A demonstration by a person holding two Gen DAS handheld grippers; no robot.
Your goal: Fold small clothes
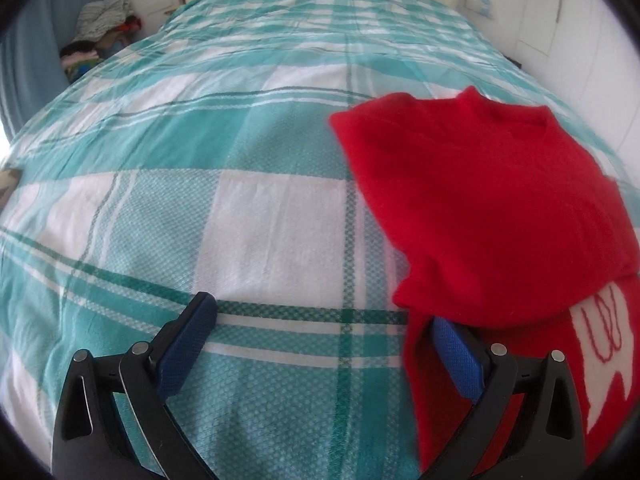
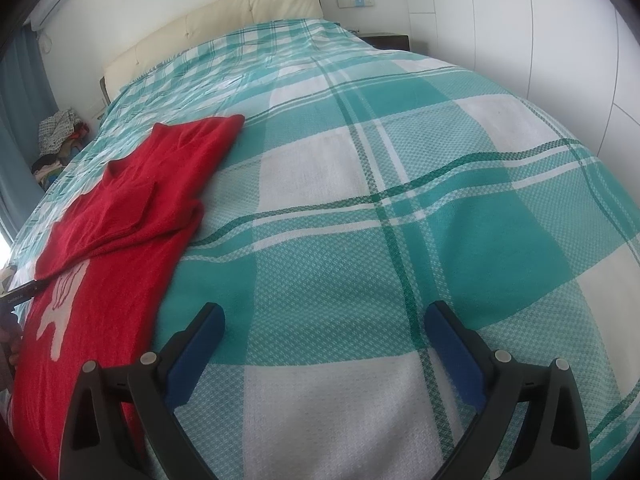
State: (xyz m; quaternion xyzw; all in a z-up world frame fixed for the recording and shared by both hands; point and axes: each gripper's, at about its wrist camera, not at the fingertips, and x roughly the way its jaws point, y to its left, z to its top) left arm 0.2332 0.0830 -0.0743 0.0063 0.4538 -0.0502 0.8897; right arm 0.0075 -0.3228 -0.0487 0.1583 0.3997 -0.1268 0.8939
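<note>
A red knitted sweater [image 2: 120, 216] lies partly folded on a bed covered with a teal-and-white checked bedspread [image 2: 360, 200], its sleeves and shoulders already turned in over the body so that the garment forms a long narrow panel running from near to far. A white knitted motif [image 2: 60, 308] shows on the near part of the front, below the edge of the folded-over sleeve.

The left gripper [image 1: 324, 328] hangs low over the bedspread at the sweater's left edge with its blue-padded jaws spread wide and nothing between them; its right-hand finger [image 1: 456, 356] sits against the red fabric just under the folded flap, though whether it presses the cloth cannot be told. The right gripper [image 2: 324, 336] is likewise wide open and empty, hovering over bare bedspread to the right of the sweater, its left-hand finger near the garment's right edge.

With one tool on each side of the narrowed garment, the stance suggests the sleeve folds are done and the next step is likely to take the near hem and bring it up toward the collar [image 1: 520, 116]. The thick, soft knit may slide or spring open if only one layer is pinched.

A cream padded headboard [image 2: 224, 20] stands at the far end, and a heap of clothes [image 1: 100, 36] lies beside the bed at far left.
</note>
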